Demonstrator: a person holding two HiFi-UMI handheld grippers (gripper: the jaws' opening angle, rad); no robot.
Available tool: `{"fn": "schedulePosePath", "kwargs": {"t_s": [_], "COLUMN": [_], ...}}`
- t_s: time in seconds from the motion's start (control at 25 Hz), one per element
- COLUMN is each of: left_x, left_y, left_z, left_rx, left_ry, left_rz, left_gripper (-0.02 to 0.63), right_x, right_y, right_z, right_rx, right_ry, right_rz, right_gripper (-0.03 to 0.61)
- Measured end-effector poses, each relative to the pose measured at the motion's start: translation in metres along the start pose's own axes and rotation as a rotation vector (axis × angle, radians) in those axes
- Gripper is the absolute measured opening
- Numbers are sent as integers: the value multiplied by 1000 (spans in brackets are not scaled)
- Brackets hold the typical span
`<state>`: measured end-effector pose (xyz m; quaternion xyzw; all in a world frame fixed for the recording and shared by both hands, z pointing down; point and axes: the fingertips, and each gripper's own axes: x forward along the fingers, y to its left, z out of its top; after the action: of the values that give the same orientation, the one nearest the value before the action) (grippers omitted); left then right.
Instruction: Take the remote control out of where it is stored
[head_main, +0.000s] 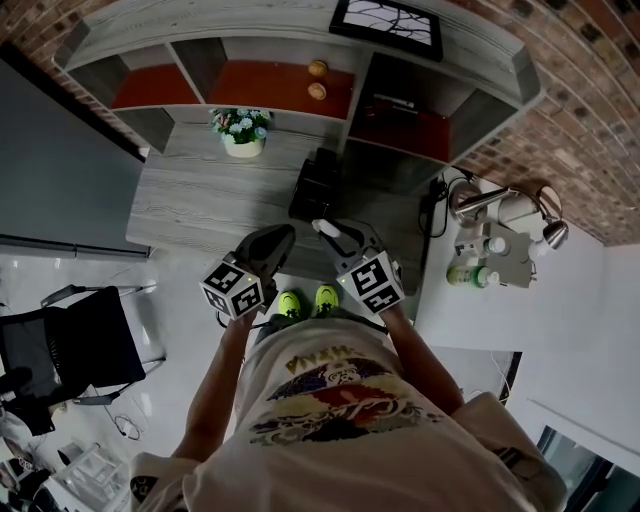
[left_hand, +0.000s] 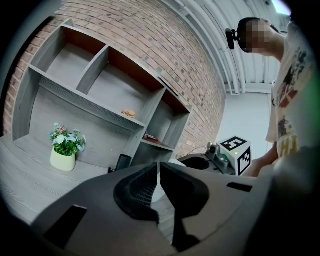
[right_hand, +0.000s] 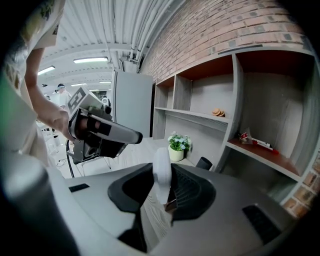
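A slim white remote control stands on end between the jaws of my right gripper, which is shut on it. In the head view the remote pokes out of the right gripper above the front of the grey desk. My left gripper hangs just left of it, its jaws nearly touching with nothing between them. A black holder stands on the desk beyond both grippers.
A potted flower sits at the back of the desk under the shelf unit. Two round buns lie on a shelf. A white side table with a lamp and bottles is right; a black chair is left.
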<state>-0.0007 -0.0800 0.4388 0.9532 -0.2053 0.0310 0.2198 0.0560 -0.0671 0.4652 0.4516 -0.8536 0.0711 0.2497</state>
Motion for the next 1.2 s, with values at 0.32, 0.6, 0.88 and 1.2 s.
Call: {"fn": "schedulePosePath", "kwargs": {"t_s": [0.32, 0.6, 0.88, 1.2], "left_x": [12, 23, 35, 46], "left_y": [-12, -19, -21, -23], "left_z": [-12, -24, -42, -58], "left_rx": [9, 1, -21, -39], "left_ry": [27, 43, 64, 84], "left_rz": [-7, 5, 17, 26], "left_gripper": [6, 6, 6, 6], "right_x": [-12, -22, -22, 0], "right_y": [-19, -45, -55, -64], "right_z": [-35, -59, -91, -130], "right_rx": [-11, -2, 16, -81], "right_ry": [46, 74, 113, 185], "right_rz": [-28, -54, -58, -79], "right_gripper": [110, 110, 110, 110]}}
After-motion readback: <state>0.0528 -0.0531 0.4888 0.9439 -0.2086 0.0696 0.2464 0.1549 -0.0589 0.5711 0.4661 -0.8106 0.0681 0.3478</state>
